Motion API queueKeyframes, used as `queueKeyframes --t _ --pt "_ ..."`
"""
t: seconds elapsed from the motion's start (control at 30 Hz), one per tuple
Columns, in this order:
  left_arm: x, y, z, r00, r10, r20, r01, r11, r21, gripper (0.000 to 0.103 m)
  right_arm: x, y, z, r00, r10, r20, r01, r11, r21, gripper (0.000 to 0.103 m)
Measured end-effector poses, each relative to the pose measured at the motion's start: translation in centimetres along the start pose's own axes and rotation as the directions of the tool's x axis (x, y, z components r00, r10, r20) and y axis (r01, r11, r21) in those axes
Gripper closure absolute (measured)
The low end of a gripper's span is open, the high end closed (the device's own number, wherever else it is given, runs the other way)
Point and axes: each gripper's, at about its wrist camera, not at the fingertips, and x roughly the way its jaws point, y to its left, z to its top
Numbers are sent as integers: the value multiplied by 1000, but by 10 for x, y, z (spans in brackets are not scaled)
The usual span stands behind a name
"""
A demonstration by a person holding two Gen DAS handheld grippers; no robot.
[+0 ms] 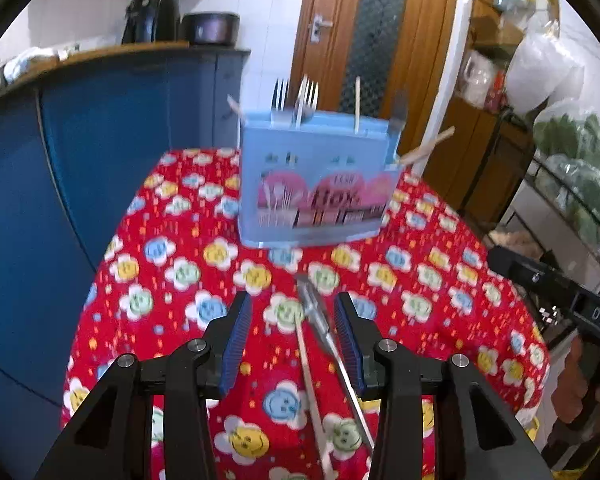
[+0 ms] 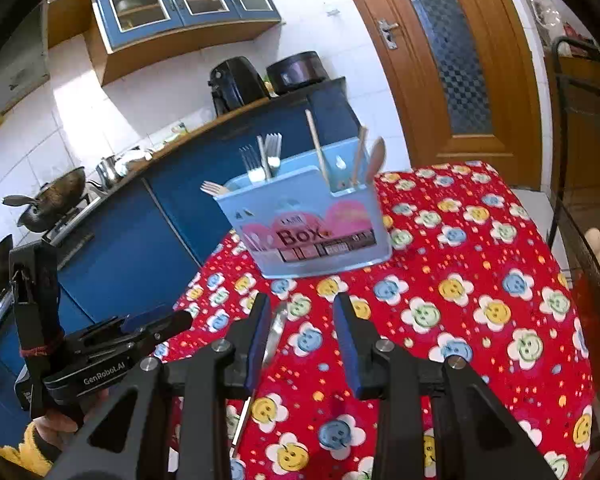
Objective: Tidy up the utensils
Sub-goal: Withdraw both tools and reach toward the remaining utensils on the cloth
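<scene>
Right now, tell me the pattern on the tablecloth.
Red tablecloth with smiling flowers in yellow, blue and green; clearest in the right wrist view.

Both tools tilted down, jaws apart.

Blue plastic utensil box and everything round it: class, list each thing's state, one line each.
Blue plastic utensil box: upright, holding forks and chopsticks.
Metal knife: flat on the red flowered tablecloth.
Wooden chopstick: flat beside the knife.
Left gripper: jaws open.
Right gripper: jaws open.
Wooden door: shut.
</scene>
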Motion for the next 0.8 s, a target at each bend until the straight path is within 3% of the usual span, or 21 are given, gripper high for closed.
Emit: queueKeyframes --t 0.23,0.63,0.8 --pt "25 -4 -15 991 14 -130 -12 1000 18 59 8 -18 -13 999 -4 -41 7 998 58 68" --pt "57 -16 -27 964 32 -263 -14 997 72 60 13 -34 -21 997 1 -71 7 994 109 68" --pt "70 -17 -29 948 19 -318 4 997 73 82 15 -39 -23 997 4 -76 5 992 125 68"
